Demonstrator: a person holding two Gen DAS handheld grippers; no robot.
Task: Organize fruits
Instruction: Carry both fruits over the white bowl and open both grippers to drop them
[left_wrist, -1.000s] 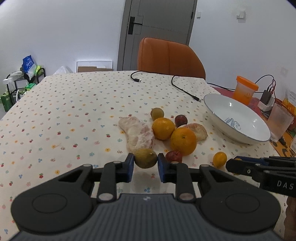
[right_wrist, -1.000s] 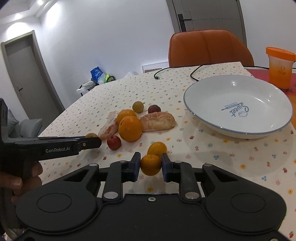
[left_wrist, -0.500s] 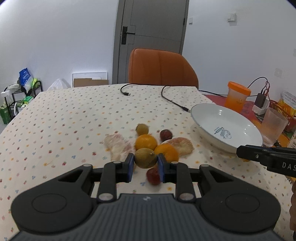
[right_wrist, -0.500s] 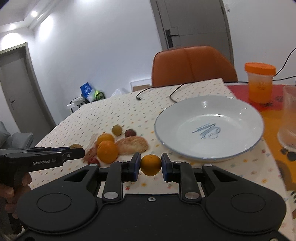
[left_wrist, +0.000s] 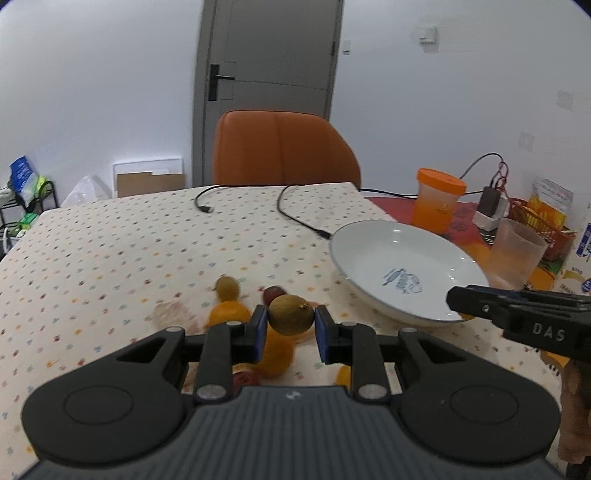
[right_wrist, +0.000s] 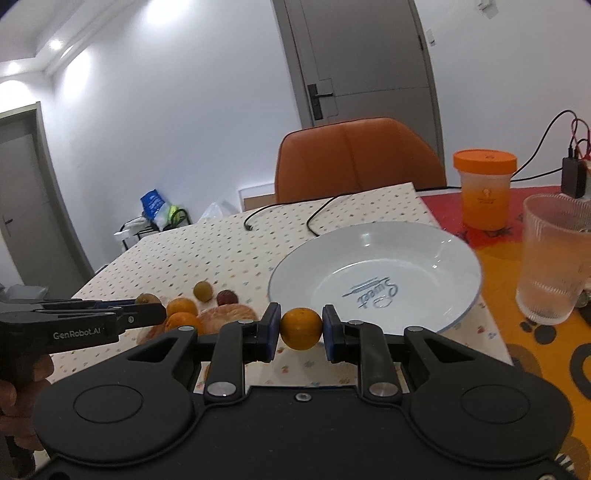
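Observation:
My left gripper (left_wrist: 290, 322) is shut on a brownish-green round fruit (left_wrist: 290, 314), held off the table above the fruit pile. Below it lie oranges (left_wrist: 229, 314), a greenish fruit (left_wrist: 226, 287), a dark red fruit (left_wrist: 271, 293) and a peeled citrus piece (left_wrist: 173, 315). My right gripper (right_wrist: 301, 330) is shut on a small orange (right_wrist: 301, 328), in the air just before the near rim of the empty white plate (right_wrist: 280, 273). In the left wrist view, the plate (left_wrist: 338, 254) sits to the right of the pile. Each gripper shows at the edge of the other's view.
An orange-lidded cup (right_wrist: 484, 192) and a clear ribbed glass (right_wrist: 554, 258) stand right of the plate. Black cables (left_wrist: 295, 214) lie on the dotted tablecloth beyond the fruit. An orange chair (left_wrist: 284, 147) stands at the far edge. A hand (right_wrist: 18, 387) holds the left gripper's handle.
Both grippers have risen off the table with their fruits. The right one has carried its small orange away from the pile to the plate's near rim.

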